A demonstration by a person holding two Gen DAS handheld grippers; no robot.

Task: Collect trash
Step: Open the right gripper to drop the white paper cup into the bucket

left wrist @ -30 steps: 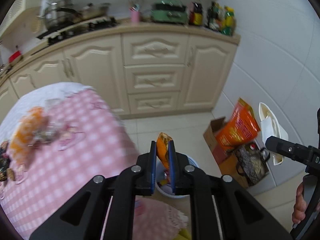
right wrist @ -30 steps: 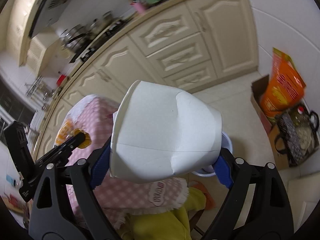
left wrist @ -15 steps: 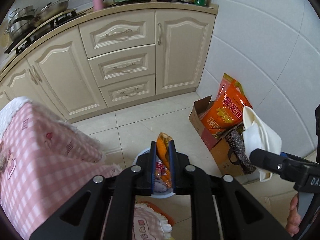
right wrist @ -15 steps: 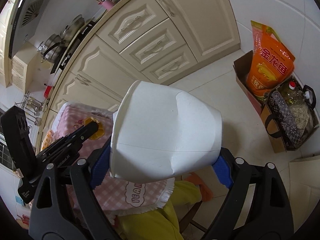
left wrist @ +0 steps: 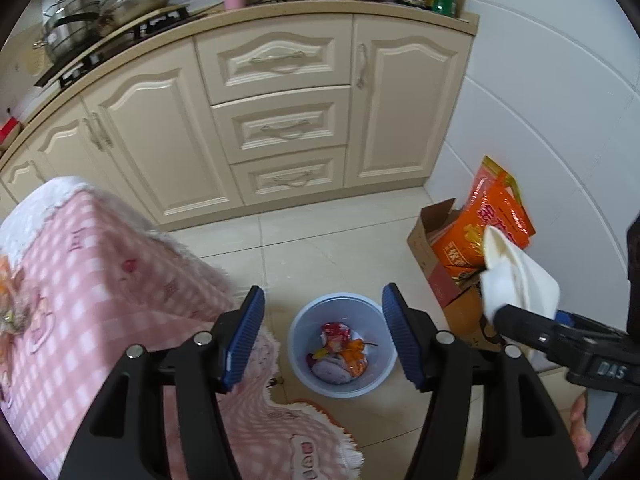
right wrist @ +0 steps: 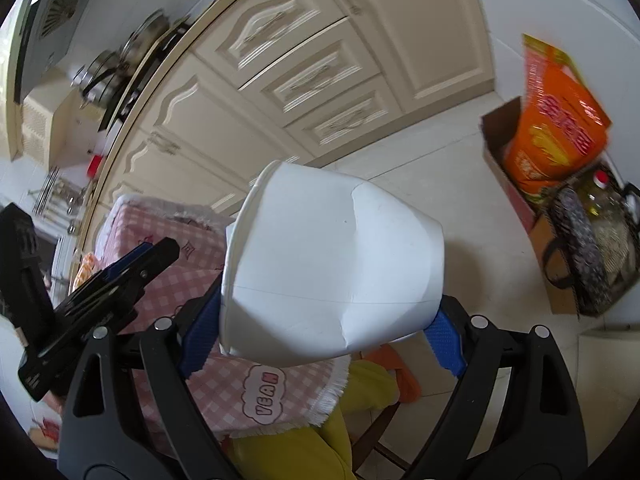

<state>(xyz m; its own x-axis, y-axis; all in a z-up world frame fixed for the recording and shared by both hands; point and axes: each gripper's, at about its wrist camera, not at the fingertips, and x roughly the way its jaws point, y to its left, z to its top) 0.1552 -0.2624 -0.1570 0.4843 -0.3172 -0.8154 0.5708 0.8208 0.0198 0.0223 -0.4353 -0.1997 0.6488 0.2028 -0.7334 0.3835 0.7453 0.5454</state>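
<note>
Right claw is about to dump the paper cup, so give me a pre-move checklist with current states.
1. Left claw empty with jaws wide apart: ok.
2. Paper cup gripped in the right claw, dented but held on both sides: ok.
3. Blue bin upright with its mouth unobstructed, wrappers only at the bottom: ok.
4. Cup over the bin: not ok; in the left wrist view it sits off to the right, in front of the orange bag.
5. Bin visible to the right wrist camera: not ok; the cup blocks it.
6. Cup has no leftover contents: cannot tell.
</note>
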